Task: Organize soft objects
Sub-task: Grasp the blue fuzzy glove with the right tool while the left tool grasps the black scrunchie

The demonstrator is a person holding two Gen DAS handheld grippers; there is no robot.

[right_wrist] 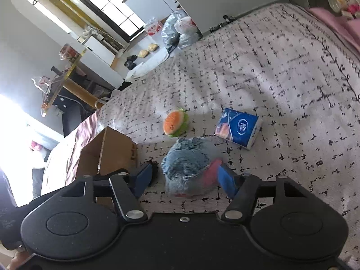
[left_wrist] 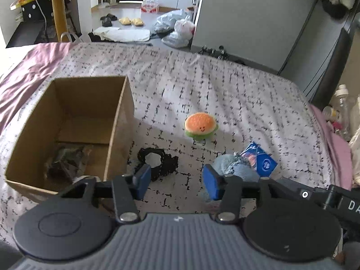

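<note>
On the bed (left_wrist: 225, 85): one cardboard box (left_wrist: 117, 121) at left holding one dark crumpled item (left_wrist: 67, 159), one burger plush (left_wrist: 201, 125) mid-frame, one black scrunchie (left_wrist: 160, 162), one blue denim plush (right_wrist: 191, 164), one blue tissue pack (right_wrist: 238, 129). Left hand-held gripper (left_wrist: 177, 180) spread apart, empty, scrunchie just beyond its left finger. Right hand-held gripper (right_wrist: 186, 180) spread apart around the denim plush, low centre. Plush's long axis unclear.

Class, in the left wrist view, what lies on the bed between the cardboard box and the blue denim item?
A black scrunchie lies between the box and denim item.
</note>
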